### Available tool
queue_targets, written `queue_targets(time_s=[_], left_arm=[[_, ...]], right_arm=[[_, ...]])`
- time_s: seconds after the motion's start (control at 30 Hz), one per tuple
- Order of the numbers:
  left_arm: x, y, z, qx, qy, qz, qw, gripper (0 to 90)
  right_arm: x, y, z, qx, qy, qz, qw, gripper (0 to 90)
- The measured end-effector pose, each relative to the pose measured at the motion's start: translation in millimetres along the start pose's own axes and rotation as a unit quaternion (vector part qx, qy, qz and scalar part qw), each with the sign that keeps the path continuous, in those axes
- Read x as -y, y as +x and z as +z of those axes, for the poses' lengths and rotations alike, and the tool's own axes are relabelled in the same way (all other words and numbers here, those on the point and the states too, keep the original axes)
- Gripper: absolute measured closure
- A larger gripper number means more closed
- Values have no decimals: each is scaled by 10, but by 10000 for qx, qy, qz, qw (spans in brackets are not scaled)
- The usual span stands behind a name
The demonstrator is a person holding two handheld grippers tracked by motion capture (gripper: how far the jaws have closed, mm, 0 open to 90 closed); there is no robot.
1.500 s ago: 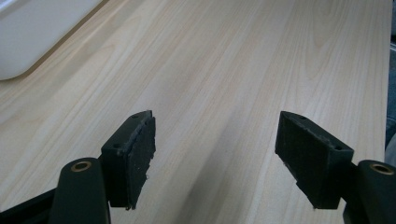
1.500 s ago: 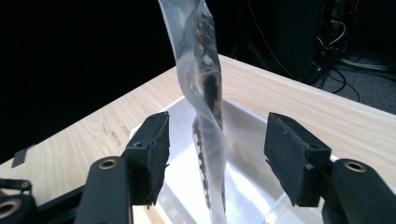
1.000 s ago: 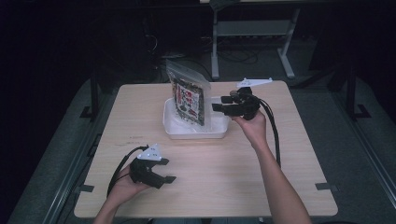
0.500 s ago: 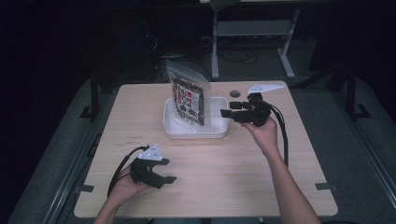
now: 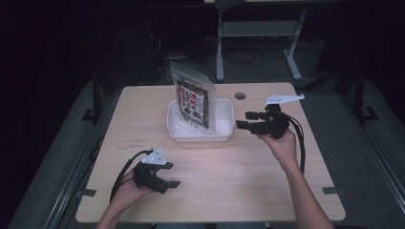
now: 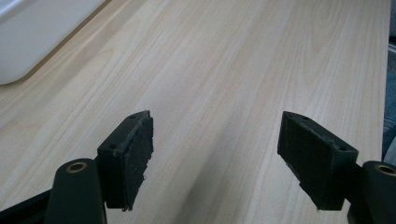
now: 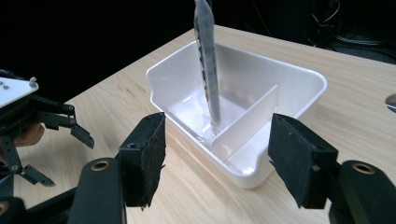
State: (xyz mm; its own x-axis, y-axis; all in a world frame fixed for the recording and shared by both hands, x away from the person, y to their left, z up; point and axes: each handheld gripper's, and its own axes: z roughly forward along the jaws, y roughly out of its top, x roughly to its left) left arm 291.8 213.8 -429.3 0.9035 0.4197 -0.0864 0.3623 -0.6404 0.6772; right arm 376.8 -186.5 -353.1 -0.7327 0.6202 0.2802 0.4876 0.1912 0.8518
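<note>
A white bin [image 5: 200, 137] with a divider [image 7: 247, 116] stands at the table's middle back. A clear zip bag [image 5: 192, 98] holding a printed pack stands upright in the left compartment, leaning on the far wall. My right gripper [image 5: 243, 120] hovers just right of the bin, jaws open and pointed at it, with nothing between them. In the right gripper view [image 7: 217, 163] the bin [image 7: 299, 79] and the bag's edge [image 7: 208, 60] lie straight ahead. My left gripper [image 5: 173, 174] rests low near the front left, open and empty, over bare wood in its own view [image 6: 219, 154].
The wooden table [image 5: 229, 186] has a round cable hole [image 5: 240, 95] behind the bin's right corner. A metal stand [image 5: 260, 33] sits on the dark floor beyond the far edge. A corner of the bin [image 6: 32, 37] shows in the left gripper view.
My right gripper has drawn back from the bin's right end, moving right and toward the near side. The bag stays standing in the bin. The left gripper has not moved.
</note>
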Motion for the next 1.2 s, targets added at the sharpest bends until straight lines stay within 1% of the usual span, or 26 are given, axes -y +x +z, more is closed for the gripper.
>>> queue_targets(time_s=[0.37, 0.5, 0.57, 0.67, 0.83, 0.97, 1.1, 1.2], left_arm=[[-5, -5, 15, 10, 21, 14, 10000, 261], [-4, -6, 16, 10, 22, 6, 10000, 260], [-5, -5, 18, 9, 26, 5, 10000, 260], [-5, -4, 15, 13, 15, -3, 10000, 260], [-9, -4, 23, 6, 35, 12, 10000, 254], [-11, -8, 30, 19, 30, -8, 10000, 253], [-10, -7, 33, 13, 28, -29, 10000, 252], [-9, -2, 33, 8, 60, 0, 10000, 251]], right_arm=[[227, -53, -175, 19, 71, 182, 9998, 352], [315, -65, -216, 20, 86, 210, 9997, 350], [348, -70, -235, 2, 155, 266, 9995, 345], [396, -71, -273, -21, 130, 273, 9995, 346], [475, -75, -329, -45, 201, 319, 9993, 345], [541, -72, -380, -70, 191, 330, 9992, 346], [620, -66, -421, -79, 273, 354, 9990, 344], [686, -60, -451, -117, 281, 376, 9988, 344]])
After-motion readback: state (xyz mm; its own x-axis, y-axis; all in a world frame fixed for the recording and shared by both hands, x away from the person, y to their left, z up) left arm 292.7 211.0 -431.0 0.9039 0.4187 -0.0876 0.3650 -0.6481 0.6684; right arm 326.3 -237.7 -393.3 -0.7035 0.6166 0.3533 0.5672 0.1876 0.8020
